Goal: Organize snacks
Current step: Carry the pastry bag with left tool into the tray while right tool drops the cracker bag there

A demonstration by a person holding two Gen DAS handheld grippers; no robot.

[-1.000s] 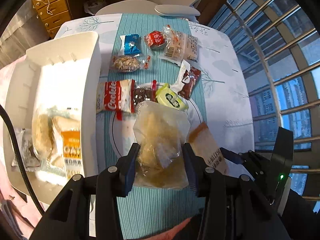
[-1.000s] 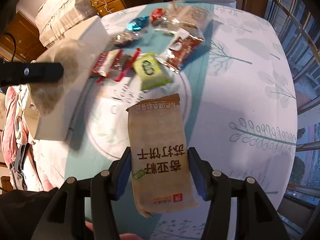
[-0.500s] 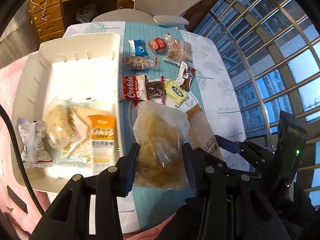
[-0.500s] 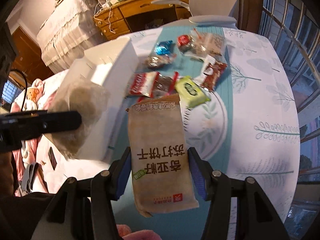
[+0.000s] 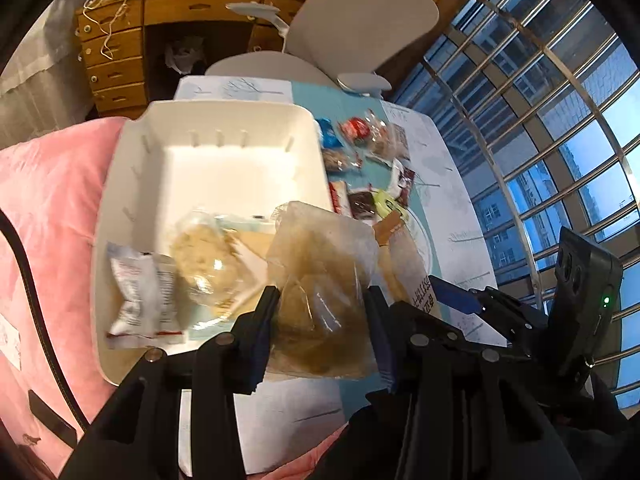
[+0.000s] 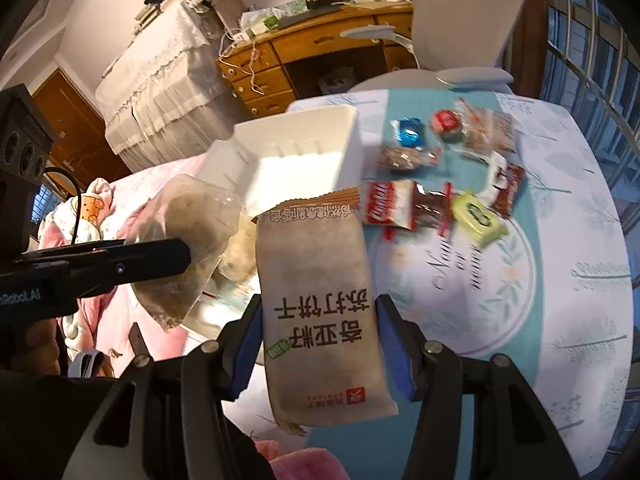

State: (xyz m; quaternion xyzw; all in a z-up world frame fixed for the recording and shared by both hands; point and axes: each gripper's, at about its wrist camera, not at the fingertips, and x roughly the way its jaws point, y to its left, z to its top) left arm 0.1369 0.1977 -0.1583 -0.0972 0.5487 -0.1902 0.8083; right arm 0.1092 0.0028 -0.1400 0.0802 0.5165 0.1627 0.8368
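My left gripper (image 5: 322, 300) is shut on a clear bag of brown pastry (image 5: 324, 280), held in the air over the near right corner of the white bin (image 5: 132, 184). Inside the bin lie a clear-wrapped pastry (image 5: 204, 256) and a white crinkled packet (image 5: 140, 292). My right gripper (image 6: 316, 320) is shut on a tan cracker packet (image 6: 320, 304) with dark printed characters, held above the table just right of the bin (image 6: 352, 140). Loose snacks remain on the teal runner: a red cookie pack (image 6: 386, 208), a green packet (image 6: 476, 216), a blue candy (image 6: 408, 132).
A pink blanket (image 5: 52, 200) lies left of the bin. A grey chair (image 5: 360, 24) and a wooden desk (image 5: 120, 40) stand beyond the table. Barred windows (image 5: 560, 120) run along the right. More wrapped snacks (image 6: 484, 128) sit at the table's far end.
Both grippers have risen and swung left with their packets, from over the table's runner toward the white bin. The bin now fills more of the left wrist view. Neither grip has changed.
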